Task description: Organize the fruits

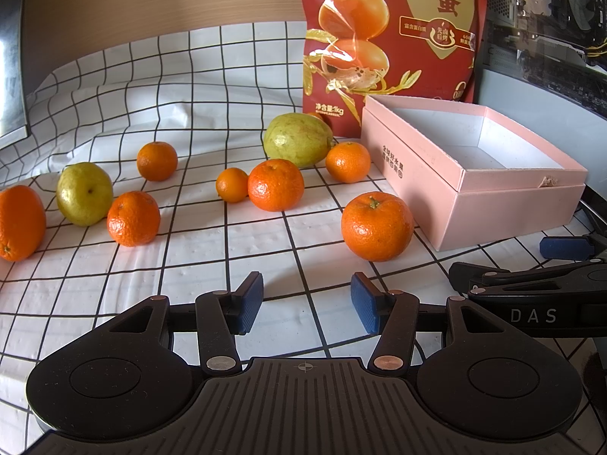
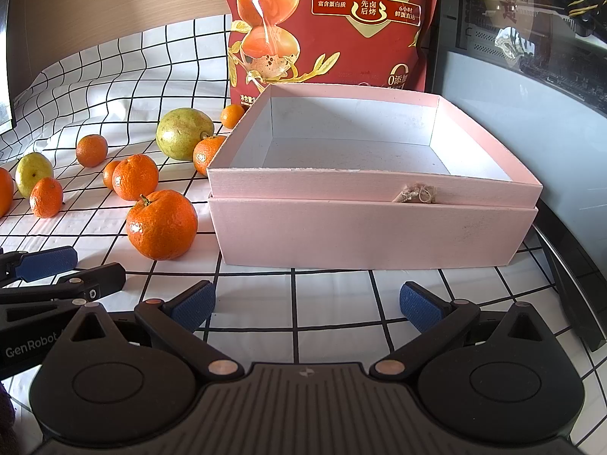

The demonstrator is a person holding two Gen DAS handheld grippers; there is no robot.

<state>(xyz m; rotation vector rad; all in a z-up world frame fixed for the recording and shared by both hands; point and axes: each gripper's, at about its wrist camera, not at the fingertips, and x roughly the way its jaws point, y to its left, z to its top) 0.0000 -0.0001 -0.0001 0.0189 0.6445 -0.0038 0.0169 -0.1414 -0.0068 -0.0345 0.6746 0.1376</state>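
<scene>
Several oranges lie scattered on the grid cloth, the nearest orange [image 1: 376, 226] [image 2: 162, 224] just left of the empty pink box [image 1: 493, 204] [image 2: 371, 233]. A large green fruit [image 1: 298, 139] [image 2: 184, 133] sits behind them, and a smaller green pear [image 1: 84, 193] [image 2: 33, 174] lies far left. My left gripper [image 1: 307, 307] is open, low over the cloth in front of the fruit, holding nothing. My right gripper [image 2: 307, 305] is open, facing the box's front wall, with nothing between its fingers.
A tall red food bag [image 1: 387, 34] [image 2: 334, 26] stands behind the box. A dark glass-sided computer case [image 2: 531, 60] rises at the right. A wooden wall [image 1: 151, 0] backs the cloth. The right gripper's body [image 1: 531, 295] shows in the left wrist view.
</scene>
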